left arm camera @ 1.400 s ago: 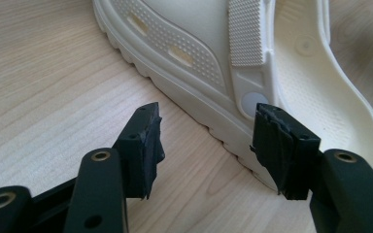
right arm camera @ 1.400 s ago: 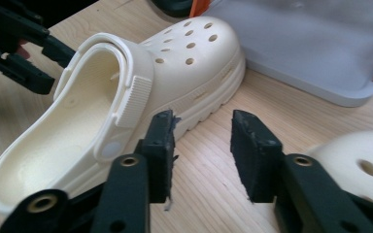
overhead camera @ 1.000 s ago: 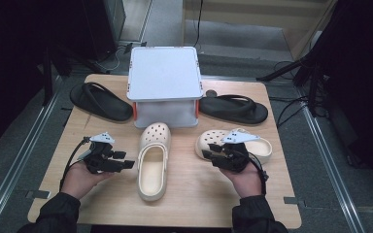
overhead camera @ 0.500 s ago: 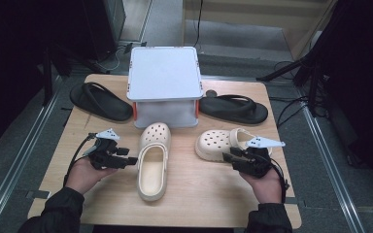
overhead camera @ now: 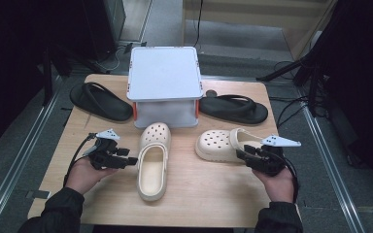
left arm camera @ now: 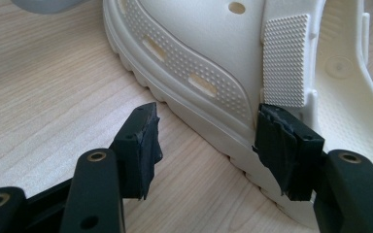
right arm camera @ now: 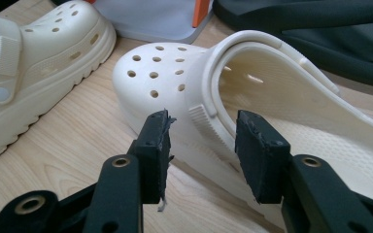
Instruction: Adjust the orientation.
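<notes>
High view: right gripper [overhead camera: 243,154] has shifted outward along the right clog [overhead camera: 223,144], jaws apart astride its sidewall, unclamped; grasp pending.

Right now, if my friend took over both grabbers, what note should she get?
Left gripper: jaws open around the side wall of the near clog, not squeezing.
Right gripper: jaws open astride the side of the right clog, no grip.
Both cream clogs lie on the table in front of the grey box; a black sandal sits left of the box, another to its right.
Done: both grippers lined up on a clog.
Left: probably close, lift, and move the clogs.
</notes>
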Demonstrator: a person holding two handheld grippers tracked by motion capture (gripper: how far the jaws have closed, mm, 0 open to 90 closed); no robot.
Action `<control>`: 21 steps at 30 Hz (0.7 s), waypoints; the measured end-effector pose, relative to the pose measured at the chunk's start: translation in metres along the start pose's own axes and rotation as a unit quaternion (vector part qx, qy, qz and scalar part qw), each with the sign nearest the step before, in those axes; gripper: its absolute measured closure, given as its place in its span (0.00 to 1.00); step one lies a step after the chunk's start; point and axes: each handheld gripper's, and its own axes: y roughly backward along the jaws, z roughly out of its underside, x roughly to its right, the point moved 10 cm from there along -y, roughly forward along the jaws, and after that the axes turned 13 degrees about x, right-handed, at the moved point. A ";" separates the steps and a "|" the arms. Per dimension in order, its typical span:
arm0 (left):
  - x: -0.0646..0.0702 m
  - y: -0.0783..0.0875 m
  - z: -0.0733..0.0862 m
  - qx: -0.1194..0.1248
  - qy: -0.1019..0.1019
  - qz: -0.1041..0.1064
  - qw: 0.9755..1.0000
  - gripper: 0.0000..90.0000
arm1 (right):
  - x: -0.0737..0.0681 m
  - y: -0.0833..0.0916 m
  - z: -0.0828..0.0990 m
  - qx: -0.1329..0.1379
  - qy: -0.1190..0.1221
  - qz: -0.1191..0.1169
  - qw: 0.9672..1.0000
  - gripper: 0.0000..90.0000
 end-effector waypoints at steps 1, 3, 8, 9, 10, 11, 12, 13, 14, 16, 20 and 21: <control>0.000 0.001 0.001 0.000 -0.001 0.000 1.000 0.47 | 0.001 -0.001 0.000 -0.003 -0.002 0.002 1.000 0.63; 0.000 0.003 0.003 0.002 0.000 -0.001 1.000 0.47 | 0.001 -0.004 -0.001 -0.004 0.000 0.000 1.000 0.63; -0.002 0.010 0.008 0.007 0.008 -0.007 1.000 0.47 | 0.005 -0.013 -0.004 -0.009 0.009 -0.002 1.000 0.61; -0.003 0.011 0.009 0.007 0.009 -0.011 1.000 0.47 | 0.005 -0.016 -0.004 -0.013 0.007 -0.002 1.000 0.61; -0.004 0.013 0.010 0.009 0.011 -0.013 1.000 0.47 | 0.005 -0.018 -0.004 -0.016 0.008 -0.005 1.000 0.61; -0.004 0.015 0.011 0.011 0.014 -0.015 1.000 0.47 | 0.005 -0.022 -0.003 -0.021 0.008 -0.009 1.000 0.61; -0.005 0.017 0.012 0.012 0.016 -0.018 1.000 0.47 | 0.005 -0.025 -0.002 -0.025 0.011 -0.012 1.000 0.61; -0.006 0.018 0.013 0.013 0.017 -0.019 1.000 0.47 | 0.005 -0.029 -0.001 -0.033 0.011 -0.017 0.999 0.61; -0.006 0.019 0.014 0.012 0.018 -0.020 1.000 0.46 | 0.004 -0.032 -0.001 -0.038 0.013 -0.019 0.999 0.61; -0.008 0.022 0.017 0.014 0.021 -0.025 0.999 0.46 | 0.003 -0.037 0.001 -0.047 0.018 -0.026 0.998 0.59; -0.009 0.025 0.019 0.016 0.026 -0.028 0.999 0.46 | -0.002 -0.046 0.003 -0.066 0.033 -0.034 0.997 0.59; -0.009 0.026 0.020 0.016 0.026 -0.029 0.999 0.46 | -0.002 -0.049 0.004 -0.068 0.035 -0.039 0.996 0.59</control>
